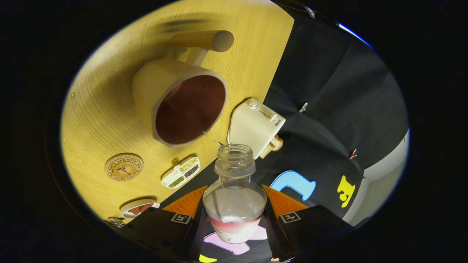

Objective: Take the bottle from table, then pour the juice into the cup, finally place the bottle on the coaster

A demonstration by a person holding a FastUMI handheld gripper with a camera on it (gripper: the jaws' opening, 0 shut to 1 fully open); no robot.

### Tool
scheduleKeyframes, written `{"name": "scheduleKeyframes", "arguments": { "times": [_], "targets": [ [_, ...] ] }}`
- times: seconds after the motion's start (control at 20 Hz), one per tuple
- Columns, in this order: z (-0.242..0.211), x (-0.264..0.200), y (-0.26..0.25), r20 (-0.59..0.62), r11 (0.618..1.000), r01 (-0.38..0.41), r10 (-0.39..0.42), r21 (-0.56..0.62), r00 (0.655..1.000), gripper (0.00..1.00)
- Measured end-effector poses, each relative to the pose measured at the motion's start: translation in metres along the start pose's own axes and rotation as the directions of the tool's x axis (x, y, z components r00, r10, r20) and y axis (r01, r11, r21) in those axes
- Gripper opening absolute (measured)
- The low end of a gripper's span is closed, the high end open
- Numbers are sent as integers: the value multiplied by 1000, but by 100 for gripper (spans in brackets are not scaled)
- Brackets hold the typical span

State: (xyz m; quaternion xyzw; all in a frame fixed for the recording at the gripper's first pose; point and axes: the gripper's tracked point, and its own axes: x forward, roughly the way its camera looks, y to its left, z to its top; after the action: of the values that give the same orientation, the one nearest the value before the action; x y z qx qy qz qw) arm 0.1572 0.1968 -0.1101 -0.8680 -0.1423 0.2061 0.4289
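My gripper point(234, 219) is shut on a clear, uncapped bottle point(234, 190), both fingers point(182, 213) pressing its sides. The whole view is rolled over, so the bottle is tilted, its open mouth point(234, 152) pointing toward the cup. A little red juice lies in the bottle near its base. The cream cup point(175, 104) with a wooden handle point(204, 39) stands on the wooden table point(98, 120) just beyond the bottle's mouth; its inside shows dark red. The round wooden coaster point(124, 166) lies on the table beside the cup, off to the side of my left finger.
A white toaster point(256, 126) with bread in it stands beside the cup, near the table's edge and the black cloth wall. A small white tray point(181, 172) of seeds lies between the coaster and the bottle. A small white dish point(139, 209) sits by my left finger.
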Motion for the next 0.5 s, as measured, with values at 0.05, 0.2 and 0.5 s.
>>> {"name": "scheduleKeyframes", "arguments": {
  "times": [0.05, 0.2, 0.5],
  "targets": [
    [-1, 0, 2, -6, 1000, -5, 5, 14, 1000, 72],
    [-8, -7, 5, -40, 994, -22, 27, 107, 999, 72],
    [-22, -34, -7, -98, 917, -1, 44, 399, 994, 73]
  ]
}}
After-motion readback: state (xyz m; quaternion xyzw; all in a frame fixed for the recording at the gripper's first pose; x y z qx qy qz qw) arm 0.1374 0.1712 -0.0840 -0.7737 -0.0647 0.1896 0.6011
